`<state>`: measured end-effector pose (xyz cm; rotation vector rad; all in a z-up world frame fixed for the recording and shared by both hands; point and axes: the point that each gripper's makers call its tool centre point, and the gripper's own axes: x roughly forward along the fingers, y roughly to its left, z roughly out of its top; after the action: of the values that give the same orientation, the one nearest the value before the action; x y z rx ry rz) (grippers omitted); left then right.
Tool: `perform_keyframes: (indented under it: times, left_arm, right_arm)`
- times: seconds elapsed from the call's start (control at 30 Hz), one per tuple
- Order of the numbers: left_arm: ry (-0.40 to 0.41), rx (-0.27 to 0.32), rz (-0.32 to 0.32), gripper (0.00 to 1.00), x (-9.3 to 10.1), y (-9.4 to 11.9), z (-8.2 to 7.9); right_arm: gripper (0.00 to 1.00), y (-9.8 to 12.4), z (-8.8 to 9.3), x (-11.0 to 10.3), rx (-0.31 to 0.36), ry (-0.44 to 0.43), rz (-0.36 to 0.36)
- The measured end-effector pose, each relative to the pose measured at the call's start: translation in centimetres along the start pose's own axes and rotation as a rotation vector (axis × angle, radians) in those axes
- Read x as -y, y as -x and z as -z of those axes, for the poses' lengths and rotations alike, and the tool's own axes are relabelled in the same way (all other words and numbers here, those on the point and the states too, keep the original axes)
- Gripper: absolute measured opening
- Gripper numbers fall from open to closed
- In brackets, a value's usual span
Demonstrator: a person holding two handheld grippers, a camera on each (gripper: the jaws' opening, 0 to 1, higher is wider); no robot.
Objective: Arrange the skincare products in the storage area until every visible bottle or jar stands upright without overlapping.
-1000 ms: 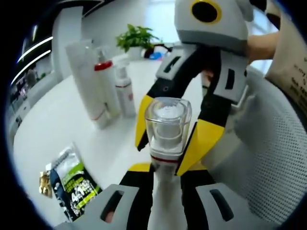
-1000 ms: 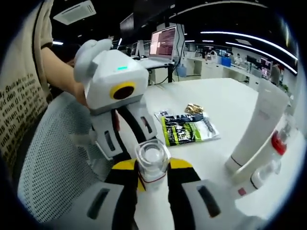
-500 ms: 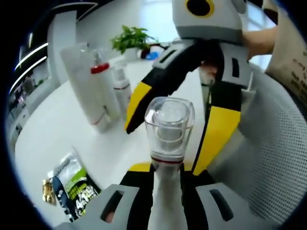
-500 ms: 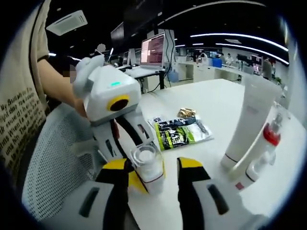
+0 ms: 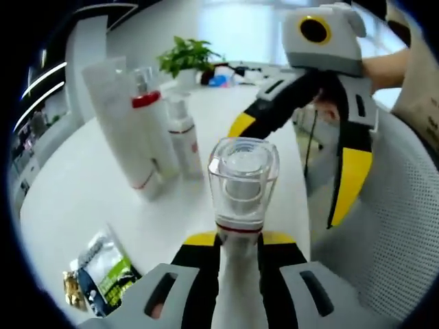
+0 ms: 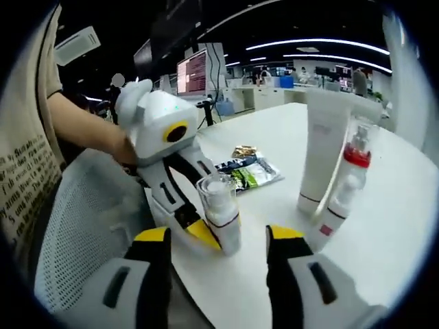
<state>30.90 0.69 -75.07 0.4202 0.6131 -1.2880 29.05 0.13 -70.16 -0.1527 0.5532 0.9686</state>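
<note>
A white bottle with a clear cap [image 5: 243,179] stands up between the jaws of my left gripper [image 5: 237,241], which is shut on its body. In the right gripper view the same bottle [image 6: 221,211] is low over the white table's near edge, with the left gripper [image 6: 204,230] holding it from the left. My right gripper [image 6: 219,235] is open, its yellow tips well apart on either side of the bottle and not touching it. The right gripper [image 5: 285,175] hangs open behind the bottle in the left gripper view.
A tall white tube [image 6: 322,152], a red-collared pump bottle [image 6: 351,170] and a small white pump bottle [image 5: 182,131] stand upright together on the white table [image 6: 384,205]. A green snack packet [image 6: 248,173] lies flat. A mesh chair back [image 6: 75,233] is close by.
My right gripper has opened, let go of the capped bottle and drawn back from it. The left gripper still holds the bottle.
</note>
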Motion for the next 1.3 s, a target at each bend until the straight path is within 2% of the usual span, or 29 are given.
perform_keyframes:
  times: [0.27,0.57,0.77,1.03,1.3]
  left_arm:
    - [0.016,0.000,0.009,0.17,-1.8,-1.2,-1.0]
    - [0.023,0.010,0.003,0.17,-4.6,-2.9,-2.8]
    - [0.026,0.036,-0.006,0.17,-6.0,-3.8,-3.7]
    - [0.009,0.036,-0.002,0.17,-6.9,-4.6,-4.5]
    - [0.016,0.045,0.030,0.18,-6.7,-5.6,-5.1]
  right_arm:
    - [0.68,1.2,0.9,1.3,0.005,-0.051,0.055]
    - [0.74,2.1,1.8,2.5,0.005,-0.097,0.098]
    - [0.86,2.0,2.3,3.5,0.013,-0.144,0.144]
    - [0.86,1.9,2.7,3.2,-0.012,-0.152,0.143]
    - [0.87,1.9,2.9,3.3,-0.011,-0.168,0.153]
